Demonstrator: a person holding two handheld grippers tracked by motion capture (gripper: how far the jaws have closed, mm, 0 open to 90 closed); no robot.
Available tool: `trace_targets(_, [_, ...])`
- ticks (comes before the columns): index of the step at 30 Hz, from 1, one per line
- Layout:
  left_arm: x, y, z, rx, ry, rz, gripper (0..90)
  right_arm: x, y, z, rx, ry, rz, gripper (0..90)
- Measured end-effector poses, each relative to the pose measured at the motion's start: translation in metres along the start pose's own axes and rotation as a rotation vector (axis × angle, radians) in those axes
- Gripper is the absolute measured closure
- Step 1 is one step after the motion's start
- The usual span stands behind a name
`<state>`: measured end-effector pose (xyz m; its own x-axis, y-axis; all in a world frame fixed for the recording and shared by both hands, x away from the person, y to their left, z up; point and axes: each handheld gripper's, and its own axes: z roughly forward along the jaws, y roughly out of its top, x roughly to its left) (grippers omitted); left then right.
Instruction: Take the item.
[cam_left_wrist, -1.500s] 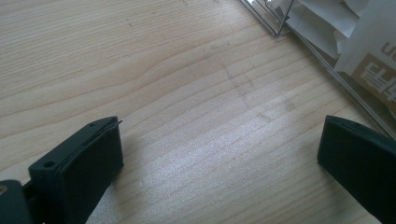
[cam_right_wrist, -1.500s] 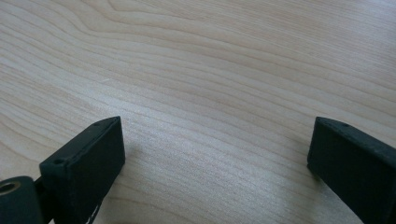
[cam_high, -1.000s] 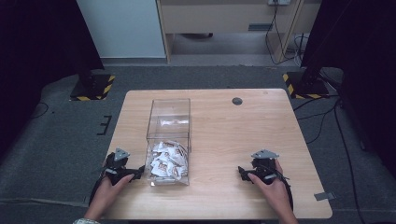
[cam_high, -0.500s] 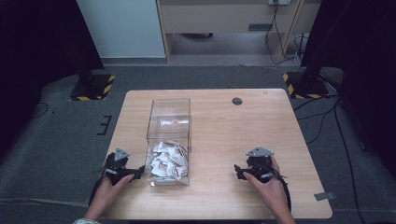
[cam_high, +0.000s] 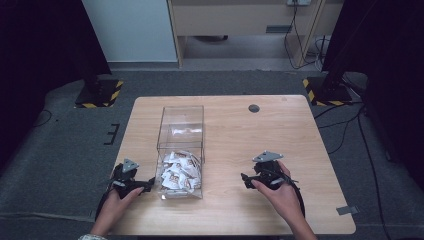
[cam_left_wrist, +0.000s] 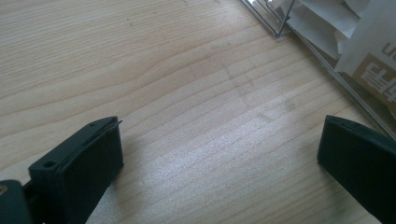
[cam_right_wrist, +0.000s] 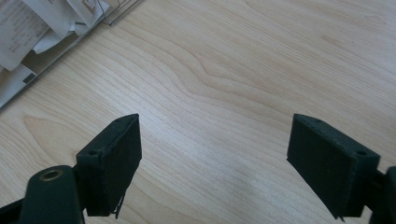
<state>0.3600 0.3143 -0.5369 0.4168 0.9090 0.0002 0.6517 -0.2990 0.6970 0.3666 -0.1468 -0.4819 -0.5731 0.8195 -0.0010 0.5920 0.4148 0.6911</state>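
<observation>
A clear plastic box (cam_high: 181, 150) stands on the wooden table (cam_high: 235, 135), its near half holding several white and brown paper packets (cam_high: 178, 171). My left gripper (cam_high: 148, 184) rests on the table just left of the box, open, with bare wood between its jaws (cam_left_wrist: 219, 154). A corner of the box and its packets (cam_left_wrist: 359, 51) fills the upper right of the left gripper view. My right gripper (cam_high: 246, 179) hovers over the table to the right of the box, pointing toward it. Its jaws have just been closing a little but stand open with nothing between them (cam_right_wrist: 210, 154). The box corner (cam_right_wrist: 42, 32) sits far off.
A small dark round hole (cam_high: 254, 108) marks the table's far side. Two stand bases with yellow-black tape (cam_high: 100, 94) (cam_high: 324, 90) sit on the grey floor beyond the table. Cables trail at the right.
My right hand has lifted and shifted left toward the box. The left hand and the box have stayed put.
</observation>
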Motion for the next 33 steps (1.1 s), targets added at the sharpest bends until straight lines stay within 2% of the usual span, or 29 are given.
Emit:
trace_targets(14, [0.0,0.0,0.0,0.0,0.0,0.0,0.0,0.006,0.021,-0.009,0.022,0.031,-0.035,27.5])
trace_targets(21, [0.0,0.0,0.0,0.0,0.0,0.0,0.0,0.013,0.032,-0.009,0.021,0.048,-0.066,29.3])
trace_targets(25, [0.0,0.0,0.0,0.0,0.0,0.0,0.0,0.016,0.037,-0.009,0.021,0.067,-0.061,29.4])
trace_targets(33, [0.0,0.0,0.0,0.0,0.0,0.0,0.0,0.02,0.048,-0.01,0.015,0.068,-0.065,28.7])
